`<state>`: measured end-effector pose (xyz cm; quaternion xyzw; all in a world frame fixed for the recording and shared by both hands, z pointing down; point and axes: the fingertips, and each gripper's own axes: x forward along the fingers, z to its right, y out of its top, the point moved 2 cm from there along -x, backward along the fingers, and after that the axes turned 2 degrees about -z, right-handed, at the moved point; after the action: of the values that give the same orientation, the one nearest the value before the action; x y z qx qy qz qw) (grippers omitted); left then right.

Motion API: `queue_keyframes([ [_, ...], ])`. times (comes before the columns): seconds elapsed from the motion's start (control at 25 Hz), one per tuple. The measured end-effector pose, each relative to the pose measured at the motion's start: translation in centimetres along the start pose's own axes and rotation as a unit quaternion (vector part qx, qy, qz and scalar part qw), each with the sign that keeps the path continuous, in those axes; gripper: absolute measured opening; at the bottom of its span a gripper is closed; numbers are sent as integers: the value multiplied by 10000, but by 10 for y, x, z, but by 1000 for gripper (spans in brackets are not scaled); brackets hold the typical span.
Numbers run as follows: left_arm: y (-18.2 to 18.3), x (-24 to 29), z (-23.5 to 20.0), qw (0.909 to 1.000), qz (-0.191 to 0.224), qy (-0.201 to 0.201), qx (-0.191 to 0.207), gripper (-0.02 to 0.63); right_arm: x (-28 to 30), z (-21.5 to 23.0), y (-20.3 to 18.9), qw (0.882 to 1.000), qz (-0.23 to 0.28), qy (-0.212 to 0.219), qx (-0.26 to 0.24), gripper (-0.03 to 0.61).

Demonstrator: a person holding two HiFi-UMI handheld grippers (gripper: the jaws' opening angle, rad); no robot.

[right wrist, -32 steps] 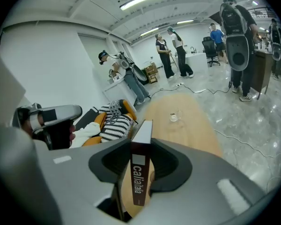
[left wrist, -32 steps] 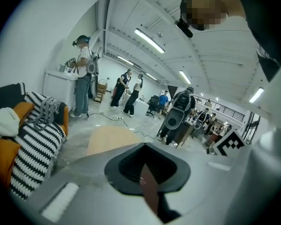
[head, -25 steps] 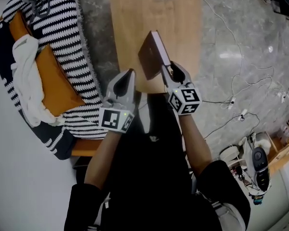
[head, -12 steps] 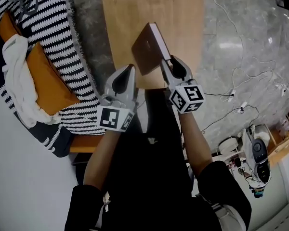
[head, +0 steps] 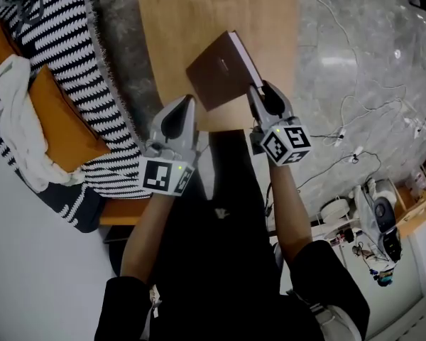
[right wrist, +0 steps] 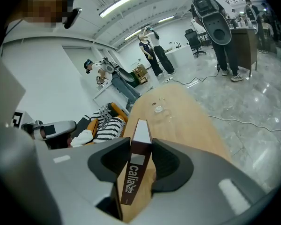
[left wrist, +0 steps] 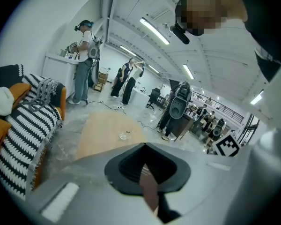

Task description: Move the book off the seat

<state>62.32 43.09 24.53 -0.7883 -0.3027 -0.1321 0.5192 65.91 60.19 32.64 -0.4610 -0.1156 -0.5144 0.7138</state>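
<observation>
One book (head: 220,73) here, brown cover, already off the seat (head: 60,116) and over the near end of the wooden table (head: 199,13), tipped up on edge. The right gripper (head: 260,92) is clamped on it at the spine, pads squeezing both covers. The left gripper (head: 187,105) is closed up with nothing in it, hanging just beside the table's near edge. Looks like the put-down step to me: next it wants lowering flat onto the wood, then letting go. Can't tell if it's touching the table yet.
</observation>
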Motion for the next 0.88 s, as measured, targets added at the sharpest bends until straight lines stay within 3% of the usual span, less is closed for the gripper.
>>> queue_keyframes([
  [0.44, -33, 32, 4, 9998, -151, -37, -139, 5, 12, 49, -37, 9998, -60, 84, 184, 169],
  [0.88, -60, 43, 7, 9993, -235, -106, -258, 5, 43, 83, -80, 9958, -87, 336, 843, 179],
])
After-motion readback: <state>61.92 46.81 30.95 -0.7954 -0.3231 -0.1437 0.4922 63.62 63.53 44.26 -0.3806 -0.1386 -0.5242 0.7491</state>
